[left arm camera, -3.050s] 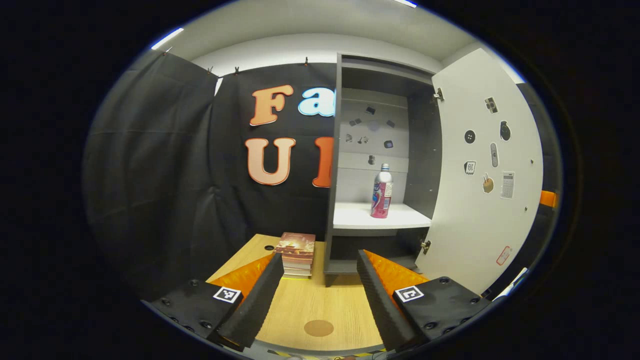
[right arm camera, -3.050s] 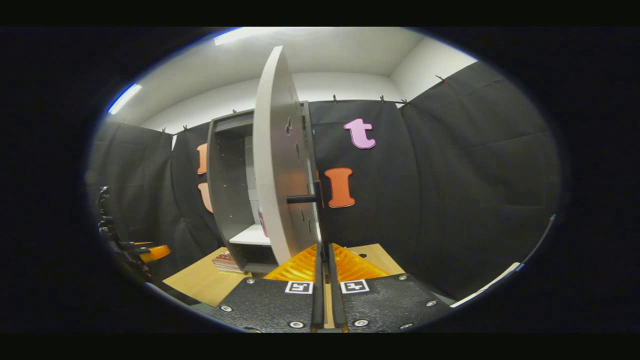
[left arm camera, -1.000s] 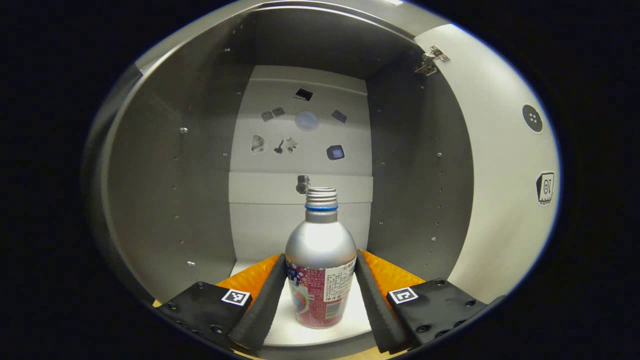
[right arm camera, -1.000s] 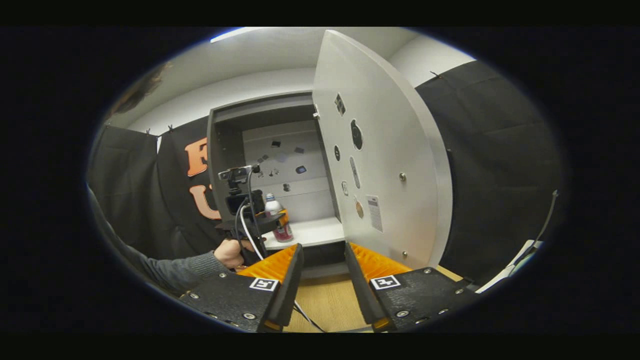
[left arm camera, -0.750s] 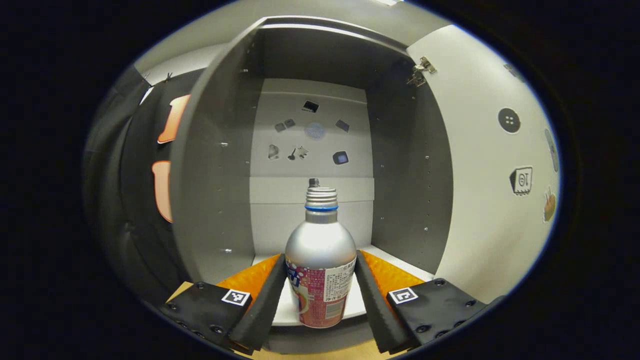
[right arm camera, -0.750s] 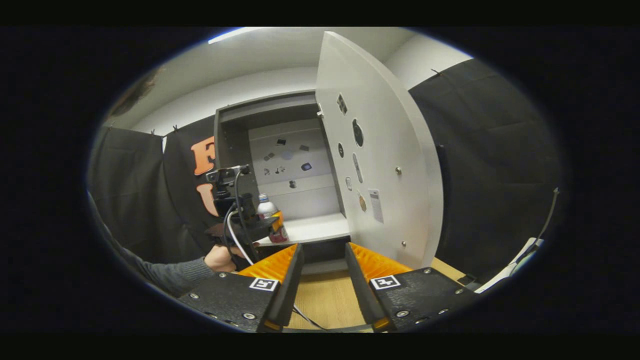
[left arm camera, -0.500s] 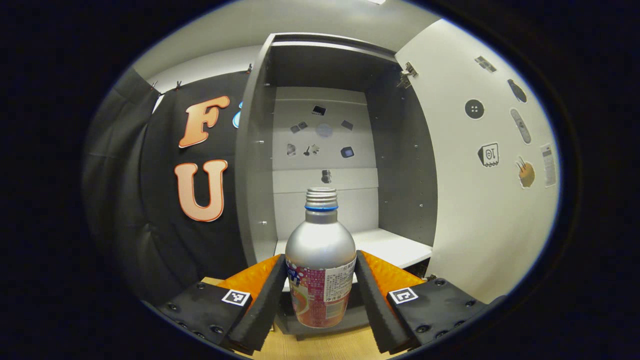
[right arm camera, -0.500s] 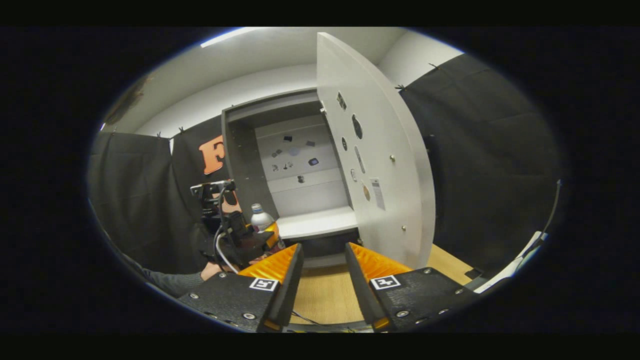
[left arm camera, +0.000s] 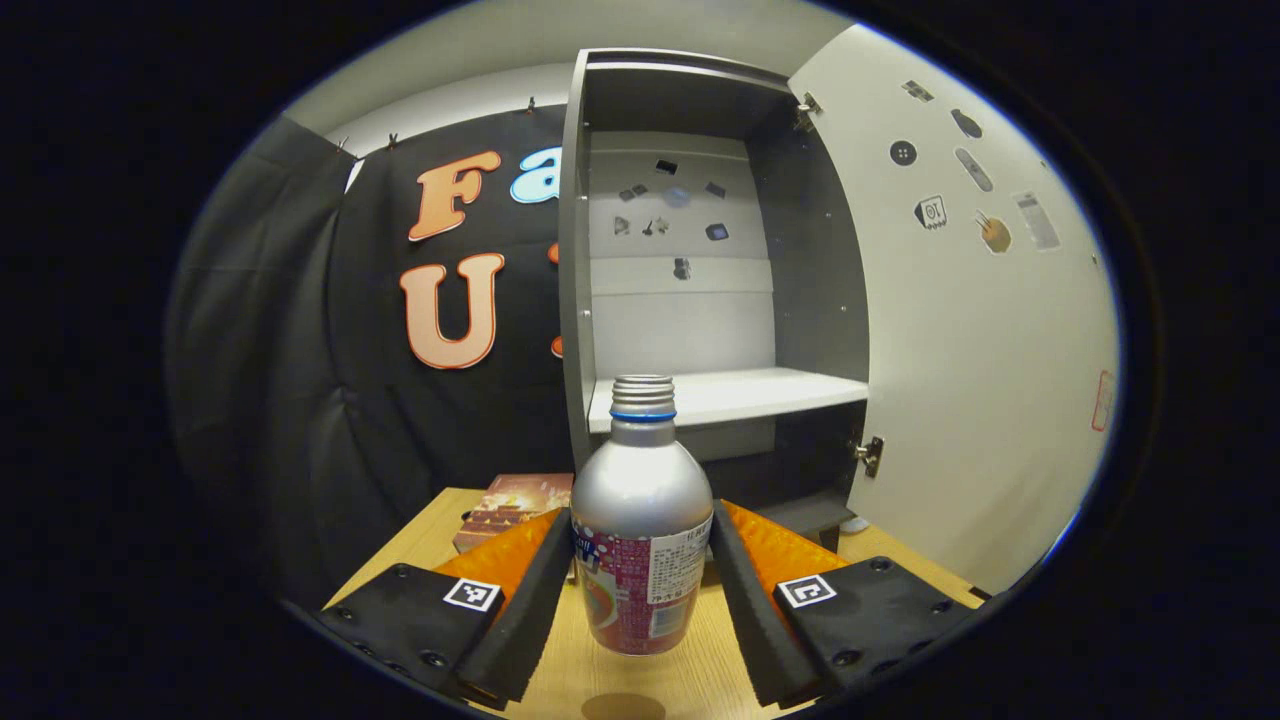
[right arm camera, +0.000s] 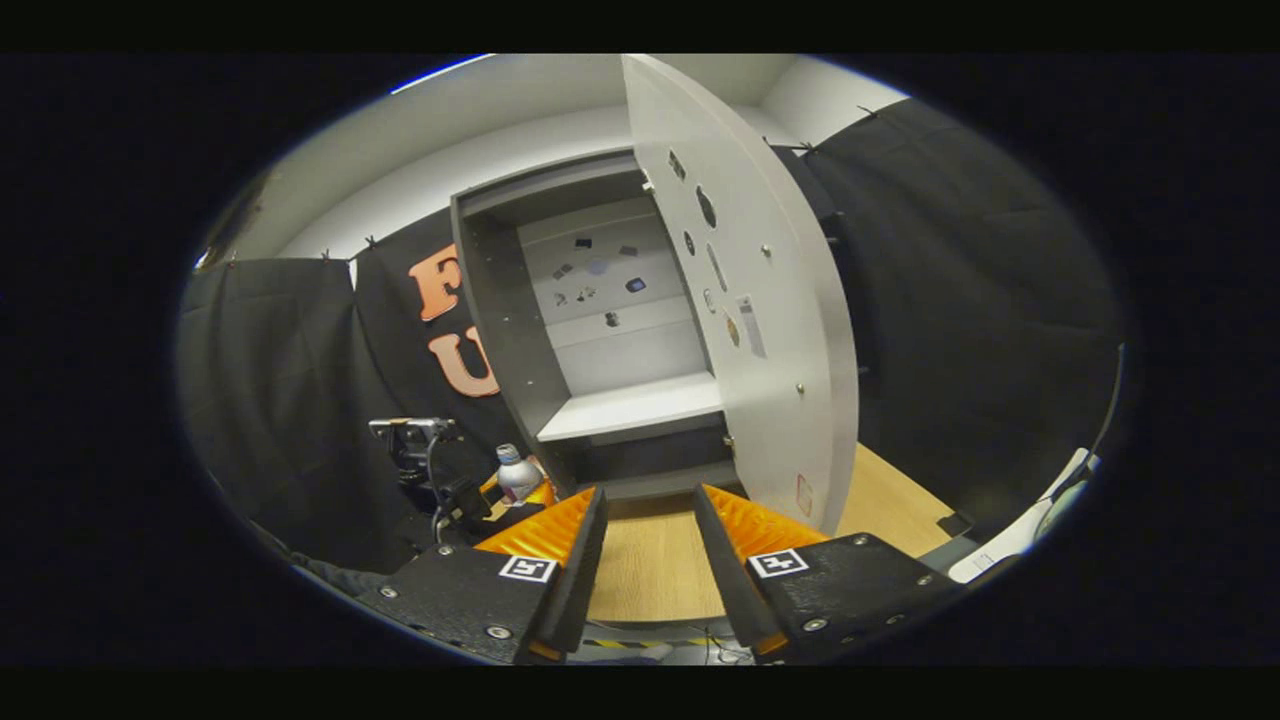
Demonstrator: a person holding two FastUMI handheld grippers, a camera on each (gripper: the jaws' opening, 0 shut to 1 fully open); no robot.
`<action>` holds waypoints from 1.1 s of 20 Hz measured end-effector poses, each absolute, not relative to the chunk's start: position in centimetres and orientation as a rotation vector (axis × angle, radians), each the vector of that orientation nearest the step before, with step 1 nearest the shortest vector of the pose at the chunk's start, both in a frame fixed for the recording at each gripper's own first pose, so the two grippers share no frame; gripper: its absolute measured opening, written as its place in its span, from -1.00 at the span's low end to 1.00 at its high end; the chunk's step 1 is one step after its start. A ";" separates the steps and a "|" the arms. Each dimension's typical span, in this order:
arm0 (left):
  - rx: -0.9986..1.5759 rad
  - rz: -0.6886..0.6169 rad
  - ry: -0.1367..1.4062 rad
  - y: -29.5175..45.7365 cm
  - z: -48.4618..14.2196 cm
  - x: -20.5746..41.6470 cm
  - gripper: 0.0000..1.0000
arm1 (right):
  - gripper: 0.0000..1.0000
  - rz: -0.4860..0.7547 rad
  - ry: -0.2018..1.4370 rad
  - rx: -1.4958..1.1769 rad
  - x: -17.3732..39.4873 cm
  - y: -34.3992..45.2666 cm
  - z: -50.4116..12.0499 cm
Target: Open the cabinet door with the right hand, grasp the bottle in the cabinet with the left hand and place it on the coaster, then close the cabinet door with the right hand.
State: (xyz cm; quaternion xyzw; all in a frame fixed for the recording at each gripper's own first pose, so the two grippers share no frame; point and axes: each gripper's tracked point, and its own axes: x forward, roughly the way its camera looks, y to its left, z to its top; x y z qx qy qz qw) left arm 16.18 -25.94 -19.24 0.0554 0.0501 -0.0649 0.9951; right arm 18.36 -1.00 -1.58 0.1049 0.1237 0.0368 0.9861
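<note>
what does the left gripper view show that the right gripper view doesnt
Left gripper view: the left gripper close up, both fingers pressed on the bottle, with a stack of books and the rim of the coaster below it.

Right gripper view: the right gripper open and holding nothing.

Both: the cabinet with its door swung open, the bare shelf, and the wooden table.
</note>
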 end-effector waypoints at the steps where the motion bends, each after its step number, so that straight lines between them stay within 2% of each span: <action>1: 0.105 -0.131 0.122 -25.8 -20.8 15.5 0.70 | 0.12 0.072 0.275 0.200 18.0 -1.2 -2.1; 9: 0.162 -0.097 0.248 -23.2 -32.5 12.4 0.72 | 0.11 0.086 0.434 0.157 16.5 -1.0 -5.5; 19: 0.109 -0.086 0.317 -22.1 -36.5 11.5 0.72 | 0.11 0.119 0.515 0.146 17.2 0.4 -7.7; 22: 0.111 -0.093 0.288 -22.2 -36.2 11.0 0.72 | 0.11 0.126 0.517 0.153 17.4 0.4 -7.7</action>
